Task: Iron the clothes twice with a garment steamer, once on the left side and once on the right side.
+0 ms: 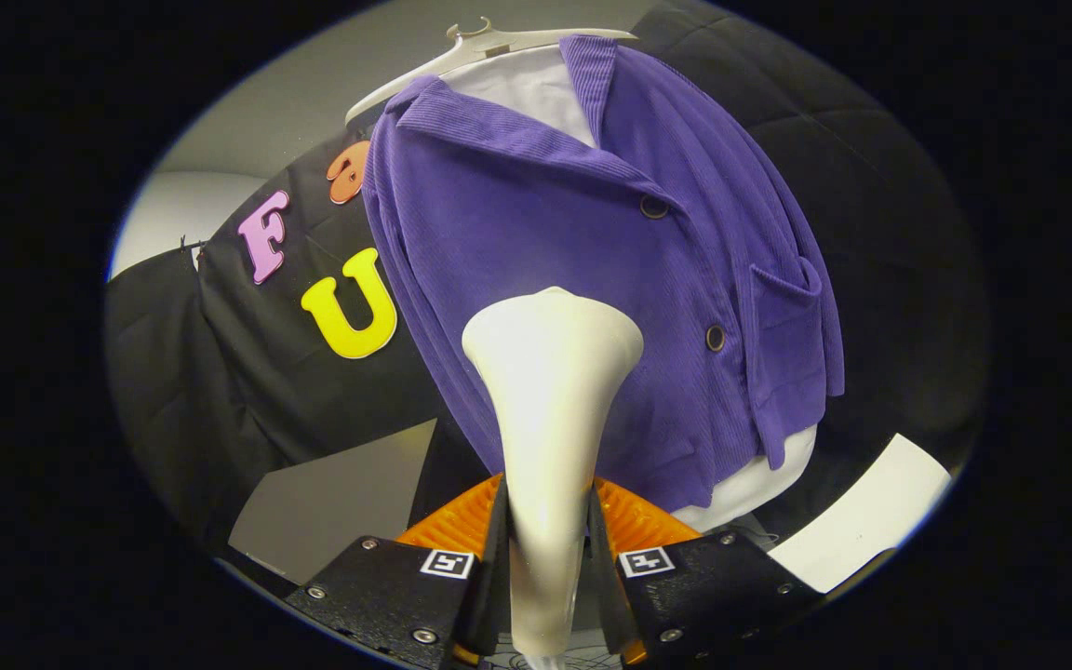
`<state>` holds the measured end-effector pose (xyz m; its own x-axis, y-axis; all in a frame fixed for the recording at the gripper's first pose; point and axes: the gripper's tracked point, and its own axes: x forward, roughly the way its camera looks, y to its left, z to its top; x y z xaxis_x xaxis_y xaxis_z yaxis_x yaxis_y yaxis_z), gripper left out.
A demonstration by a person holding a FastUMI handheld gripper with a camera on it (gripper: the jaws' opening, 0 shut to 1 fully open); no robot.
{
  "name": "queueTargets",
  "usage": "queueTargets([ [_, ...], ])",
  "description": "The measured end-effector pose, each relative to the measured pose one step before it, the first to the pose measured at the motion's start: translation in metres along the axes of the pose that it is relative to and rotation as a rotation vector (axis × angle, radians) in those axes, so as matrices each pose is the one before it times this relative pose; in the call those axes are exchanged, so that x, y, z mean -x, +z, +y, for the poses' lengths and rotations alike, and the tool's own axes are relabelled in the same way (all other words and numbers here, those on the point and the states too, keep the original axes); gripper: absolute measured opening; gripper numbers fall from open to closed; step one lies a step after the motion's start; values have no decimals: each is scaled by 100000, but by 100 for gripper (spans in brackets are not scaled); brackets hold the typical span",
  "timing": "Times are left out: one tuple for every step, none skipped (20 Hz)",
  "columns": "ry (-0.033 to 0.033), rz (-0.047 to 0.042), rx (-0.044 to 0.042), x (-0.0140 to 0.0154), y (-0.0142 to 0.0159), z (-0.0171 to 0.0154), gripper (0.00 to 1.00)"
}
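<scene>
— Steamer (550, 400) first: where does it sit?
— Clamped in the gripper (547, 549); both fingers press on its smooth, glossy cream neck, which runs narrow between them and flares forward into a wide, rounded head.
— And what is the head up against?
— Its head lies over the lower front of a purple corduroy jacket (536, 214), finely ribbed; whether it touches the cloth I cannot tell.
— Details on the jacket?
— Broad collar, two dark round buttons (715, 338), a patch pocket (783, 316). A smooth white shirt (536, 88) shows at the neck and below the hem.
— How does it hang?
— On a pale hanger (485, 42), tilted, before quilted black cloth (220, 391).
</scene>
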<state>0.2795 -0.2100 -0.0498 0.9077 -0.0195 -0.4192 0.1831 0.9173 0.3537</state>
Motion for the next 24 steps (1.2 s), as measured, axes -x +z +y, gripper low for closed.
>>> queueTargets([
  [-565,1449,-223,-88,-853,-276,42],
  [-414,1623,-399,10,-900,-416,42],
  [-412,1458,-591,-157,-794,-374,42],
  [-443,1452,-577,-216,-745,-188,42],
  [-403,1356,-338,-177,-818,-125,42],
  [-269,1564,-465,-196,-772,-209,42],
  [-307,1425,-602,-246,-850,-285,42],
  [-450,1269,-212,-280,-673,-374,42],
  [-675,1012,-126,-244,-692,-265,42],
  [-529,1300,-92,-291,-704,-341,42],
  [-532,1367,-458,-244,-656,-307,42],
  [-762,1548,-581,-277,-805,-331,42],
  [-648,1216,-446,-316,-656,-411,42],
  [-488,915,-288,-142,-638,-382,42],
  [-433,1159,-260,-152,-638,-272,42],
  [-213,998,-495,-169,-783,-254,42],
  [300,331,-739,-60,-523,-61,42],
  [730,231,-772,123,-328,10,42],
  [367,521,-451,70,-637,20,42],
  [89,553,231,194,-377,-33,42],
  [158,455,279,313,-444,-52,42],
  [455,-189,28,390,-77,120,42],
  [811,-279,-77,512,67,192,42],
  [1081,-1213,-653,845,289,423,42],
])
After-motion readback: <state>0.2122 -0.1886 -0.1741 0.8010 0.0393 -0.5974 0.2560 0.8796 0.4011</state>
